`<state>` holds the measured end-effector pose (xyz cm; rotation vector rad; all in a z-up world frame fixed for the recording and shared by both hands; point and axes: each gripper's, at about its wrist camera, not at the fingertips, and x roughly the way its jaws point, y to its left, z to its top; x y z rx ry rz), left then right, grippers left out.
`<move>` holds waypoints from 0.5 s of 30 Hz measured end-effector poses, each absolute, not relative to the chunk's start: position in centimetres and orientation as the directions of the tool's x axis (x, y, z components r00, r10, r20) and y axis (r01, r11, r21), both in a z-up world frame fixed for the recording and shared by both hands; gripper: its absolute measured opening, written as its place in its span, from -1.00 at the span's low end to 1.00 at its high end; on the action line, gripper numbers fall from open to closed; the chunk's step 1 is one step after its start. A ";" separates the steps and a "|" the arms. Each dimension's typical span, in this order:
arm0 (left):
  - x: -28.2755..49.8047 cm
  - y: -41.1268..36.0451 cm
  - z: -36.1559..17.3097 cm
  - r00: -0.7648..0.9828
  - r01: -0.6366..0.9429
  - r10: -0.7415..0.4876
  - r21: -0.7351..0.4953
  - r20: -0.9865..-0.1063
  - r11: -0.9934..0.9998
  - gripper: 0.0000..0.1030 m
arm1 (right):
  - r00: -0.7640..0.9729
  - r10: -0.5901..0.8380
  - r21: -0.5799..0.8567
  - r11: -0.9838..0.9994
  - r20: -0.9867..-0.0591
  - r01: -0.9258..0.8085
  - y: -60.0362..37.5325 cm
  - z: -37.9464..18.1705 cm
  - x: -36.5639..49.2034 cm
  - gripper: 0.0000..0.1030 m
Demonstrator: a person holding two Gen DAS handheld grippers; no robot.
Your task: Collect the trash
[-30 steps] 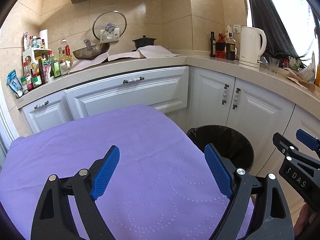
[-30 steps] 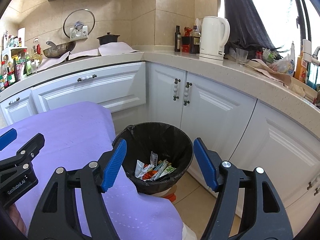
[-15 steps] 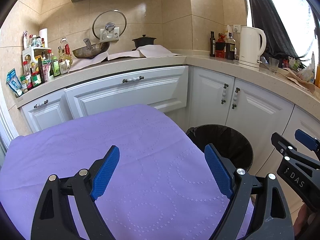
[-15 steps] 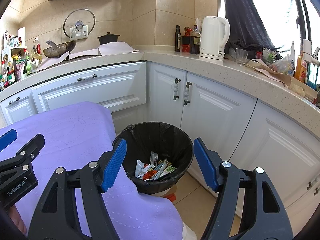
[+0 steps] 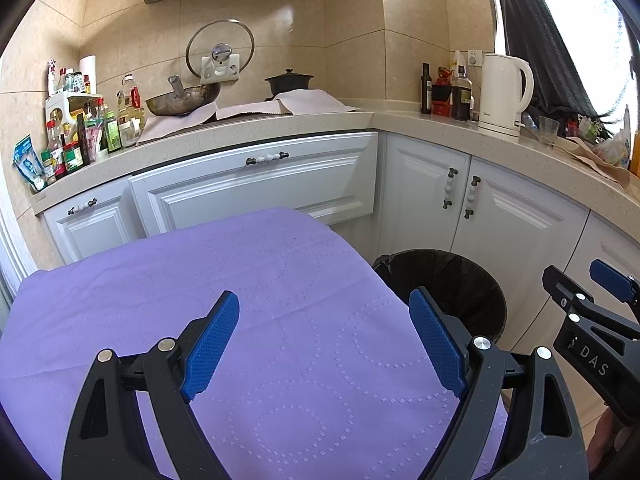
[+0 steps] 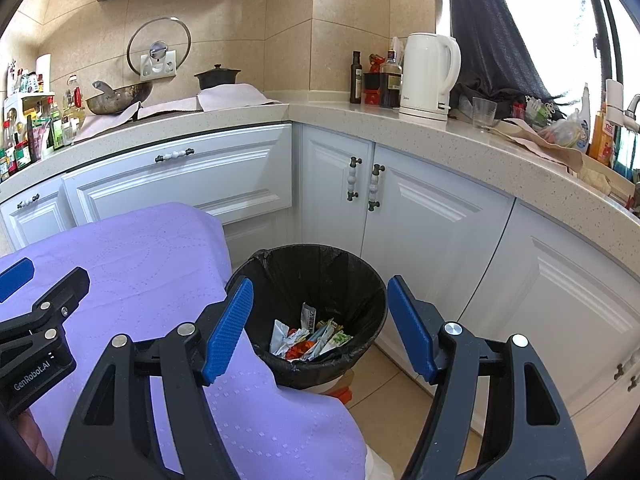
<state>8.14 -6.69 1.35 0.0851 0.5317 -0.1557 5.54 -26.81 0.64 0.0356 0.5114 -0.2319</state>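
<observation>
Both jaws stand wide and empty; trash bin [image 6: 316, 312] lies ahead and below right gripper [image 6: 320, 328], left gripper [image 5: 324, 344] over purple cloth [image 5: 200, 280]

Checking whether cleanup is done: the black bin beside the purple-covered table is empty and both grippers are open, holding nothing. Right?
Not quite: the black bin holds crumpled wrappers, as the right wrist view shows. The rest stands: left gripper and right gripper are open and empty.

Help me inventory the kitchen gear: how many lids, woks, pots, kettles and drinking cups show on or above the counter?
Glass lid: 1
Wok: 1
Black pot: 1
White kettle: 1
Clear cup: 1
Total: 5
</observation>
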 end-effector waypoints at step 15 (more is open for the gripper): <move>8.2 -6.7 1.2 0.847 0.173 -0.130 0.037 -0.516 0.984 0.63 | 0.846 -0.210 -0.024 0.973 -0.489 0.228 -26.8 0.7 5.5 0.32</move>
